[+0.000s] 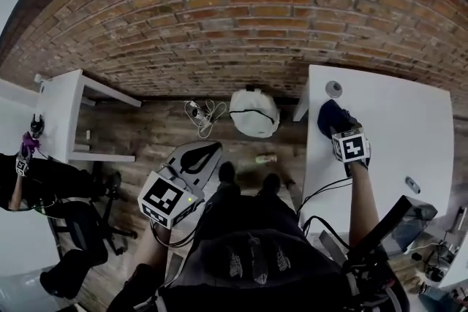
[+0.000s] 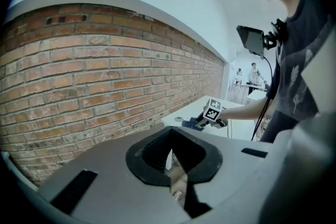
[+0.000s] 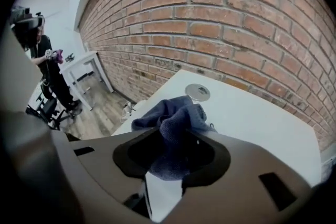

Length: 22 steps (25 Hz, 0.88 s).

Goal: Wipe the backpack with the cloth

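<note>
Blue cloth [image 3: 176,115] on the white desk [image 1: 395,120] sat pinched in the right hand-held gripper [image 3: 170,152]. The left hand-held gripper [image 1: 212,150] seemed closed and empty. The white backpack [image 1: 254,113] lay on the floor [image 1: 161,131].

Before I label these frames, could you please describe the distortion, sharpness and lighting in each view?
Head view: strong fisheye bows brick wall. Left gripper view: black corners, distant right gripper soft. Right gripper view: cloth sharp, even light on white table.

Fuzzy terry cloth [image 3: 176,118] (smooth matt table [image 3: 252,118])
</note>
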Available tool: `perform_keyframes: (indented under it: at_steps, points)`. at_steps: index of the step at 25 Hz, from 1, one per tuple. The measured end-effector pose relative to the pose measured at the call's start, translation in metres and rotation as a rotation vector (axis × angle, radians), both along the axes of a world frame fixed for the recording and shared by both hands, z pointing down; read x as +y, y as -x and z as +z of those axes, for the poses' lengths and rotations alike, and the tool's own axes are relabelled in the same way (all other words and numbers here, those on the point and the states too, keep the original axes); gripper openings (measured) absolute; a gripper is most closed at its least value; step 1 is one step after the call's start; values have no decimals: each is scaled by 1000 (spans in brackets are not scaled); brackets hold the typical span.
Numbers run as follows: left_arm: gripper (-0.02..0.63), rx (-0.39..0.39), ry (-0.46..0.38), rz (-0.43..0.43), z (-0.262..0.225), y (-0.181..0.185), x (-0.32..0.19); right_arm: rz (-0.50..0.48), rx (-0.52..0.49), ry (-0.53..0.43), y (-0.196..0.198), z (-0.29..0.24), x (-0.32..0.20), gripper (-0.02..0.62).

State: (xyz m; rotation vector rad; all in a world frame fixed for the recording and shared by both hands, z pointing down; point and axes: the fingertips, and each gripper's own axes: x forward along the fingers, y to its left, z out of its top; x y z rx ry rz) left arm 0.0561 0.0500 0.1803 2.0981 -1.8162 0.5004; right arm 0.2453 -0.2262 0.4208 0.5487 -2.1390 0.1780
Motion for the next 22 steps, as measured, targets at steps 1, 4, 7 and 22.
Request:
perform_keyframes:
  at_steps: [1, 4, 7, 22]
  points:
    - [-3, 2, 5, -2, 3, 0, -1, -15, 9, 11, 1, 2, 2, 129]
    - [-3, 17, -1, 0, 8, 3, -7, -40, 38, 25, 4, 2, 6, 103]
    - [-3, 41, -14, 6, 12, 8, -12, -27, -52, 81, 17, -19, 18, 94]
    - [-3, 155, -7, -1, 99, 118, -28, 35, -345, 304, 202, -19, 98, 94]
